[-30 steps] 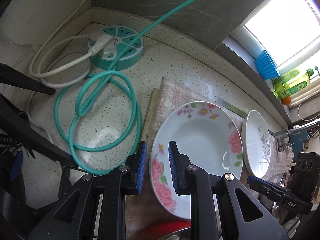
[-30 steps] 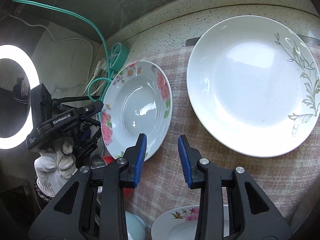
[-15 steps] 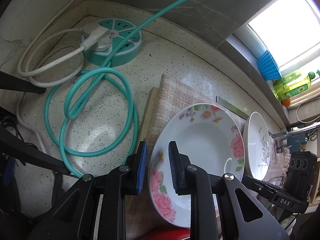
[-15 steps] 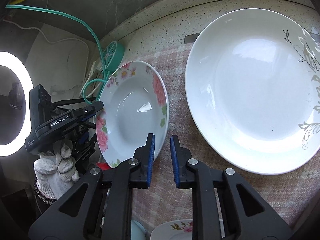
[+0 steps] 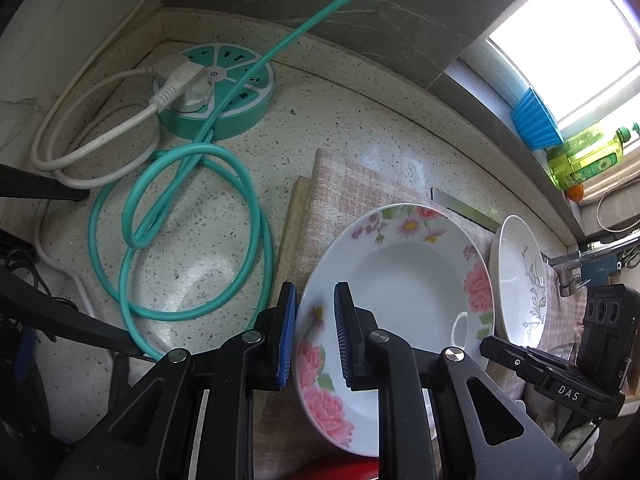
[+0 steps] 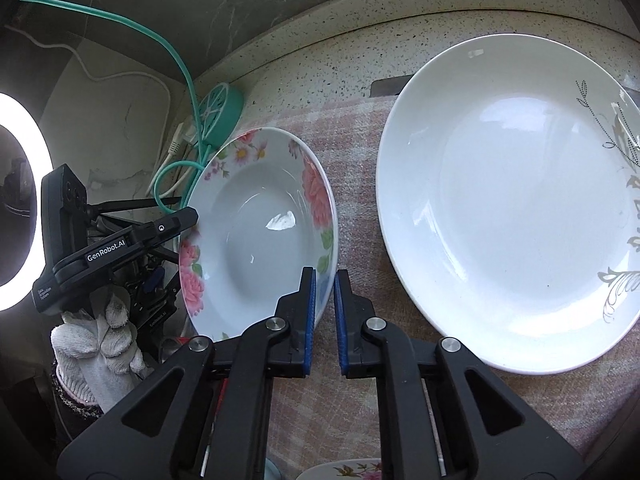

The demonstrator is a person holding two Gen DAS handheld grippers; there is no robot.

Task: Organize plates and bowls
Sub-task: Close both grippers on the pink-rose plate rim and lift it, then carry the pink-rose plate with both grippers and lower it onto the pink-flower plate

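Pinching the floral bowl by opposite rims, left tool closing, right tool clenched, probably to lift it level. White plate lies just beside on the cloth.

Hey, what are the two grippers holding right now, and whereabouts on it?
The floral bowl, by opposite rims: the left gripper closing on its near-left edge, the right gripper pinching its right edge.

Red item & small floral dish cut off at bottom edges; white plate clipped at right.
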